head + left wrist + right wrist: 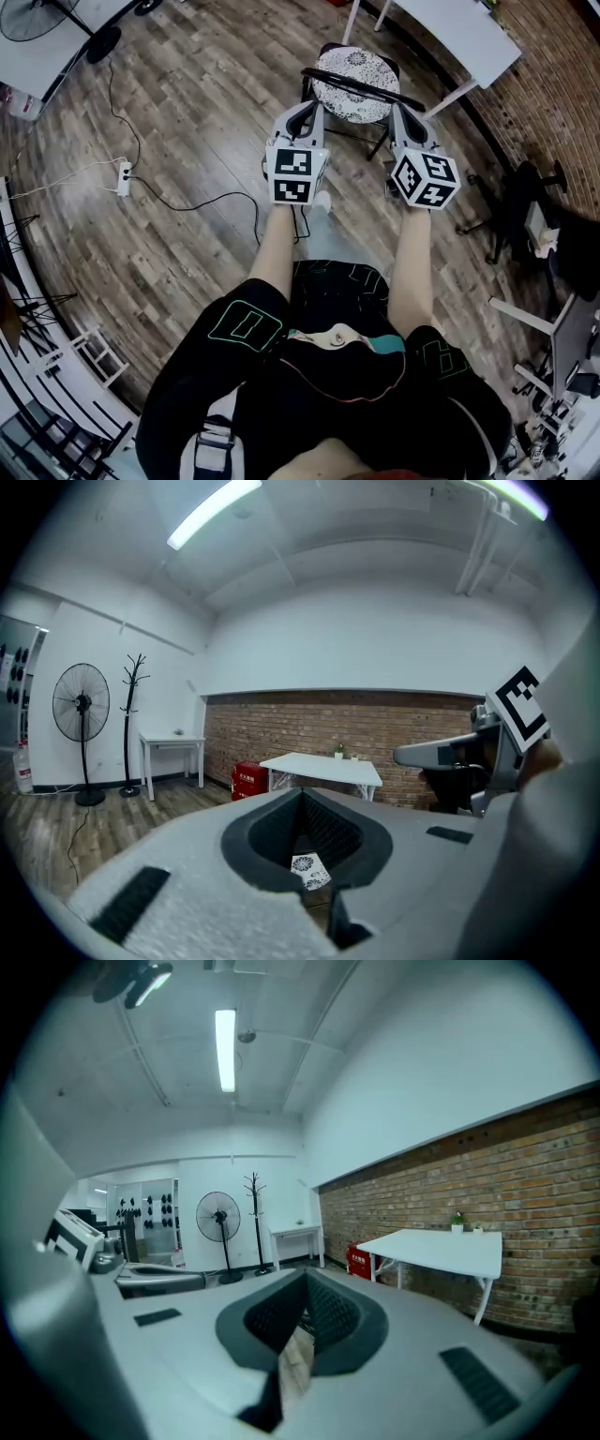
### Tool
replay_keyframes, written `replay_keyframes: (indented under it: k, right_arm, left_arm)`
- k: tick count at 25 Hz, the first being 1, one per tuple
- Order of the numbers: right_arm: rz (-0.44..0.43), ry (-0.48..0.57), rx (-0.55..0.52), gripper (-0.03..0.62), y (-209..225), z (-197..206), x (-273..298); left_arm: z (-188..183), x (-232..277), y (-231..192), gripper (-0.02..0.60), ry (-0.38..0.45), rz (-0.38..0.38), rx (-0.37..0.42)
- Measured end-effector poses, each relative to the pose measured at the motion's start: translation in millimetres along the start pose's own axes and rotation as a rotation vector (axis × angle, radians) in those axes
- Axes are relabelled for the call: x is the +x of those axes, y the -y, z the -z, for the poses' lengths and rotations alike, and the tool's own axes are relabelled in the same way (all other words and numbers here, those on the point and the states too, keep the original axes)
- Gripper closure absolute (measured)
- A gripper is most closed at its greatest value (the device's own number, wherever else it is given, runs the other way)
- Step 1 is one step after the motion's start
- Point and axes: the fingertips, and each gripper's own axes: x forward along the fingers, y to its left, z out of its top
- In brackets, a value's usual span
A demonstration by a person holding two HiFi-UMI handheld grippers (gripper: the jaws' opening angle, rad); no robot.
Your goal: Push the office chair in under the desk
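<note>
The office chair (354, 73) has a round patterned seat and a curved black backrest (366, 88), and it stands on the wood floor short of the white desk (469, 33). My left gripper (303, 111) is shut and empty, close behind the backrest's left end. My right gripper (405, 112), also shut and empty, is close behind its right end. Whether either touches the backrest I cannot tell. In the left gripper view the patterned seat (307, 869) shows through the hollow of the shut gripper (314, 892), with the desk (323, 766) beyond. In the right gripper view the desk (436, 1246) stands by the brick wall.
A power strip (124, 176) and its black cable lie on the floor to the left. A standing fan (56, 19) is at the far left. Another black chair (525, 202) stands at the right. A red box (249, 780), a coat stand (134, 724) and a small white table (173, 747) line the walls.
</note>
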Motion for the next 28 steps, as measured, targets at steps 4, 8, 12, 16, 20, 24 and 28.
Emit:
replay_keyframes:
  k: [4, 8, 12, 16, 20, 24, 28]
  right_arm:
    - [0.031, -0.062, 0.038, 0.589, 31, 36, 27]
    - [0.067, -0.106, 0.102, 0.589, 67, 62, 50]
    - [0.102, -0.111, 0.158, 0.589, 103, 70, 73]
    - [0.108, -0.097, 0.172, 0.589, 128, 60, 98]
    - [0.087, -0.065, 0.118, 0.589, 145, 29, 121]
    - [0.035, -0.085, 0.034, 0.589, 149, 14, 141]
    - [-0.030, -0.145, -0.032, 0.588, 143, 25, 155]
  left_arm:
    - [33, 39, 0, 0.572, -0.091, 0.025, 0.021]
    - [54, 81, 4, 0.572, -0.178, 0.070, 0.045]
    - [56, 123, 10, 0.572, -0.194, 0.118, 0.033]
    - [48, 156, 10, 0.572, -0.200, 0.135, 0.055]
    - [28, 184, 8, 0.572, -0.169, 0.138, 0.077]
    - [18, 202, 6, 0.572, -0.160, 0.144, 0.087]
    - [27, 215, 2, 0.559, -0.202, 0.182, 0.108]
